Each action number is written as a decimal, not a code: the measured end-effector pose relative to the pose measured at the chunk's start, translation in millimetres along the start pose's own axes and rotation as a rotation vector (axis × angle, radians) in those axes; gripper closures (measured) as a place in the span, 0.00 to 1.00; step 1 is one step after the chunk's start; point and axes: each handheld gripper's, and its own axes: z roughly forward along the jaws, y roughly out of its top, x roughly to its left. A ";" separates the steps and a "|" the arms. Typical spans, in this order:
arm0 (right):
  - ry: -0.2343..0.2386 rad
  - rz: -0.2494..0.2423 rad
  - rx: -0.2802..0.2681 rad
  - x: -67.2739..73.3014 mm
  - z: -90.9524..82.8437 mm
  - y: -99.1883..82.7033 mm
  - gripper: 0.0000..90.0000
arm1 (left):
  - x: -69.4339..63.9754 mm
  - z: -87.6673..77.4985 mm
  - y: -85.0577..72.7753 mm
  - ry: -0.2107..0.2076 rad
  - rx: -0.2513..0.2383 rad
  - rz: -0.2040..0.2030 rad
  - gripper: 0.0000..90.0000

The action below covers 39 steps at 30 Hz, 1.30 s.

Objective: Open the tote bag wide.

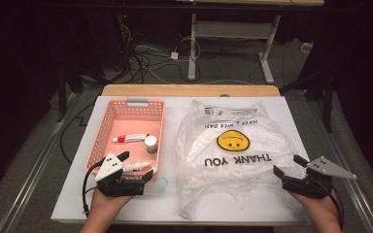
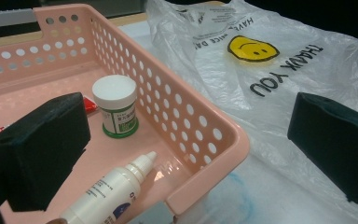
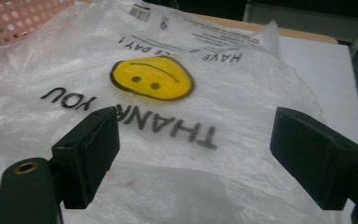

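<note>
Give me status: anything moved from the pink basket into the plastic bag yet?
Done: nothing evident. The tube, jar and dropper bottle all lie in the pink basket. In hand: nothing; left gripper and right gripper are open. Left: apparently all three, into the plastic bag.

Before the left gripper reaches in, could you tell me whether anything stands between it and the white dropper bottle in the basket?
Nothing visible does. The left gripper is open at the near end of the pink basket, and the dropper bottle lies just ahead, between its jaws.
</note>
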 end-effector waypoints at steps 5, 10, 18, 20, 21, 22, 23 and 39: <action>-0.041 0.037 0.021 -17.9 -2.2 -7.9 0.23 | 0.2 -0.5 0.4 0.001 0.009 -0.018 0.00; -0.091 0.099 0.083 -35.9 -1.8 -19.0 0.30 | 0.3 -0.2 0.3 -0.004 0.006 -0.015 0.00; -0.119 0.175 0.205 -58.9 8.2 -39.1 0.40 | -0.2 1.3 0.0 0.001 0.018 -0.011 0.00; -0.105 0.183 0.222 -60.9 10.0 -41.6 0.48 | -0.5 1.2 0.1 0.000 0.017 -0.008 0.00; -0.105 0.191 0.228 -60.6 10.3 -41.8 0.51 | -0.5 1.1 0.1 0.001 0.015 -0.007 0.00; -0.100 0.187 0.225 -60.8 10.4 -41.6 0.57 | -0.7 1.0 0.0 0.002 0.012 -0.007 0.00; -0.099 0.183 0.226 -60.4 10.4 -41.6 0.60 | -0.7 0.8 -0.1 0.001 0.009 -0.005 0.00; -0.040 0.088 0.227 -34.7 -22.5 -54.5 1.00 | 4.1 -0.2 -0.7 -0.019 0.018 -0.017 0.00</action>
